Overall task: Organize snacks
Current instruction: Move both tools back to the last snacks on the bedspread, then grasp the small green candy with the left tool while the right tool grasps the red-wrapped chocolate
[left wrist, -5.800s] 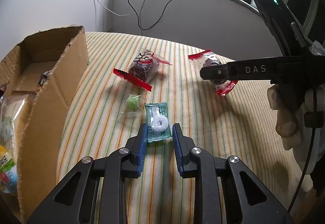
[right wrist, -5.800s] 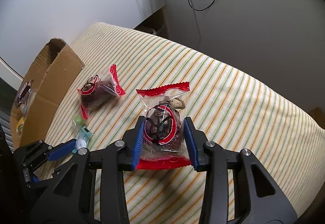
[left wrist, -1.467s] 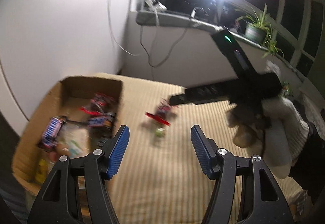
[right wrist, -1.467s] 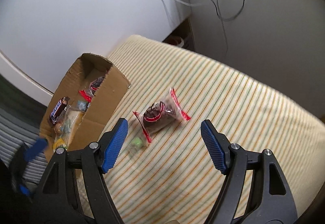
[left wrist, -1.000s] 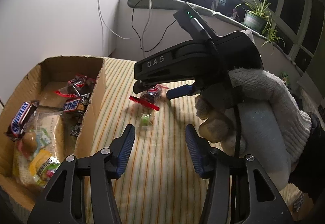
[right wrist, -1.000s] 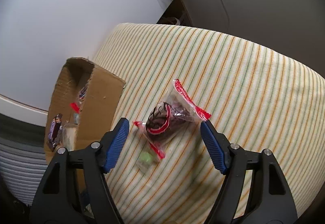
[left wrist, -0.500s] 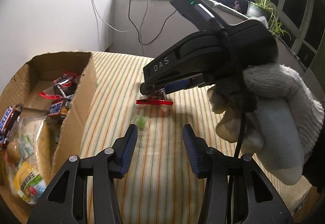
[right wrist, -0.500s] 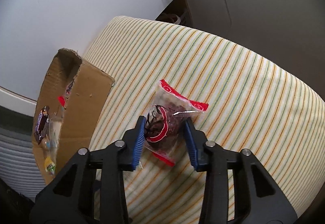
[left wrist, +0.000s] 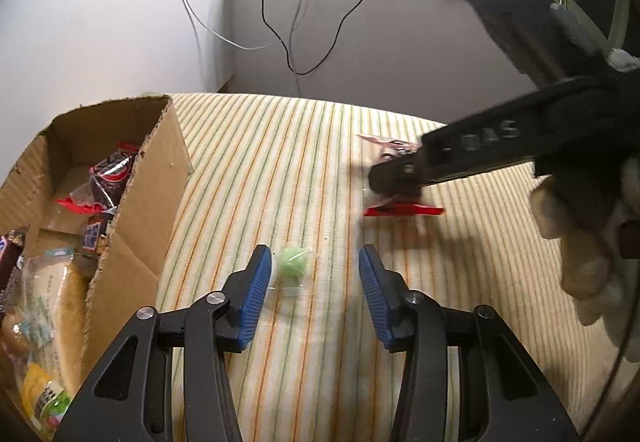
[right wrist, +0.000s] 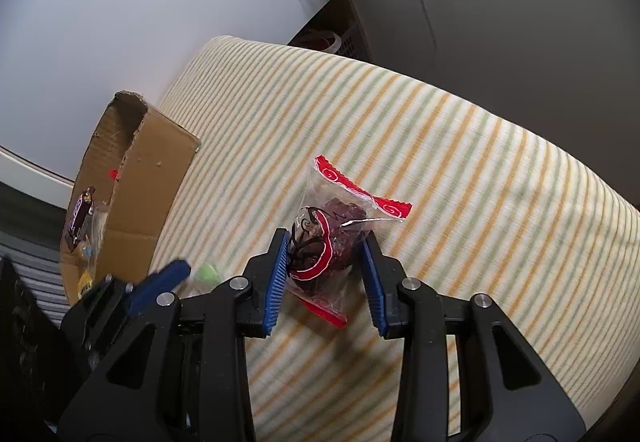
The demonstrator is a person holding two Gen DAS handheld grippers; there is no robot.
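A small green candy in clear wrap (left wrist: 292, 266) lies on the striped tablecloth between the blue pads of my open left gripper (left wrist: 314, 292), nearer the left pad. My right gripper (right wrist: 326, 276) is shut on a red-and-clear snack bag (right wrist: 332, 230) with dark contents, resting on the cloth. In the left wrist view the same bag (left wrist: 394, 181) sits under the right gripper's black arm, blurred. The green candy (right wrist: 208, 274) also shows in the right wrist view beside the left gripper's blue fingertip (right wrist: 160, 284).
An open cardboard box (left wrist: 148, 169) stands at the left on the table, holding several snacks, including a red-wrapped bag (left wrist: 102, 181) and a chocolate bar (right wrist: 80, 215). Cables hang on the wall behind. The table edge curves off at the right.
My left gripper has moved down to the green candy, which now lies between its pads. My right gripper stays closed on the red snack bag and has shifted to the right.
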